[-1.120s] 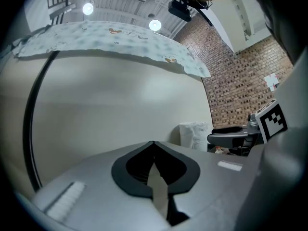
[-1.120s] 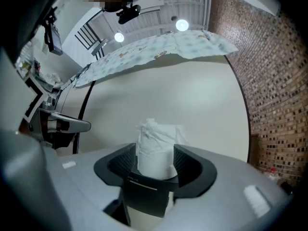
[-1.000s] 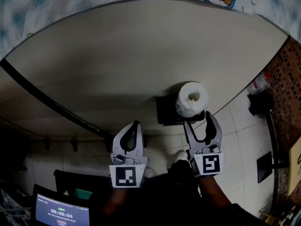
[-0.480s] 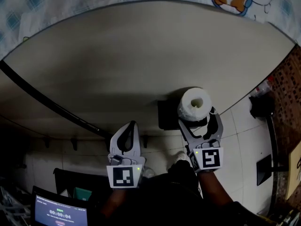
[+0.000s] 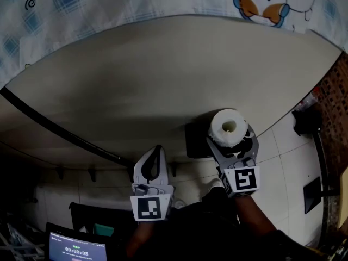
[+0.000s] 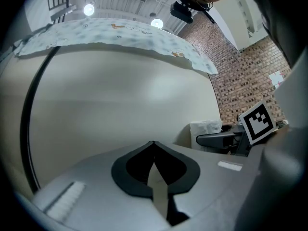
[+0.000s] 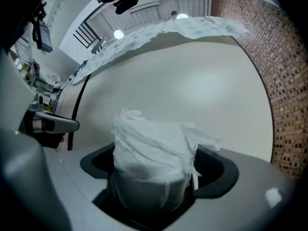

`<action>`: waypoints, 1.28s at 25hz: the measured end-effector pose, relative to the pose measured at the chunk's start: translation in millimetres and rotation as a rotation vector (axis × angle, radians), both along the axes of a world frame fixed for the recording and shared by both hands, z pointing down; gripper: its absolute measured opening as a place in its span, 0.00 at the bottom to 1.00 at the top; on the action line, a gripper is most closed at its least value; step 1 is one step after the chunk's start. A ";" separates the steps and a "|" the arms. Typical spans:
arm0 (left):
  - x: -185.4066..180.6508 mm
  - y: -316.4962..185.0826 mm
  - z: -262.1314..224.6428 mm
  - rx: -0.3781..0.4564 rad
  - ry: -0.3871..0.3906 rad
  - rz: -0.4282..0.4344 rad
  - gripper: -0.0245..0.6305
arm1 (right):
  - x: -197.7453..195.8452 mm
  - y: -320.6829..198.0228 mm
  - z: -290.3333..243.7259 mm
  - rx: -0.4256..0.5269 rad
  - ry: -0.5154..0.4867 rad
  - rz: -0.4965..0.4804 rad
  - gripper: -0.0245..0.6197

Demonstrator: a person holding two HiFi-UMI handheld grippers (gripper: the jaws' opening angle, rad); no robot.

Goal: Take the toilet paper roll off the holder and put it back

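Note:
A white toilet paper roll (image 5: 229,126) stands upright on a black holder (image 5: 196,140) fixed to the beige wall. My right gripper (image 5: 231,137) has its jaws spread wide, one on each side of the roll. In the right gripper view the ragged roll (image 7: 151,150) fills most of the gap, and dark space shows at both sides, so the pads are not pressing on it. My left gripper (image 5: 156,154) hangs to the left of the holder with its jaws together and nothing in them. The left gripper view shows the roll (image 6: 207,128) and the right gripper's marker cube (image 6: 259,121).
A black pipe (image 5: 60,132) runs slantwise along the wall at the left. A patterned cloth (image 5: 163,4) hangs over the wall's top. Brick wall (image 5: 331,86) and tiled floor (image 5: 288,162) lie to the right. A screen with a timer (image 5: 76,250) sits low left.
The right gripper has moved forward onto the roll and its jaws have spread from narrower to wide, now flanking the roll. The left gripper stayed shut and barely moved.

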State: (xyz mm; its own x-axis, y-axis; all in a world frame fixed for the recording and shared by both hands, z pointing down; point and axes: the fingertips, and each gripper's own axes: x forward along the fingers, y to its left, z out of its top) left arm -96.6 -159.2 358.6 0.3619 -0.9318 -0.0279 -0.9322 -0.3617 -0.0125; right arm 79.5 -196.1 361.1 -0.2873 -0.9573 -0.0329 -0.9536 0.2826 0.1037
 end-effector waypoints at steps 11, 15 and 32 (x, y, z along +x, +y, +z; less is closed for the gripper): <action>5.5 -3.7 4.0 -0.015 0.000 0.010 0.06 | 1.2 0.1 -3.6 0.006 0.006 -0.025 0.74; 7.9 -2.8 6.1 -0.020 -0.002 0.017 0.06 | 2.3 4.9 -8.2 0.025 -0.008 -0.036 0.73; 23.0 24.2 15.3 -0.035 -0.018 0.057 0.06 | 11.9 48.4 -21.3 0.075 -0.002 -0.021 0.73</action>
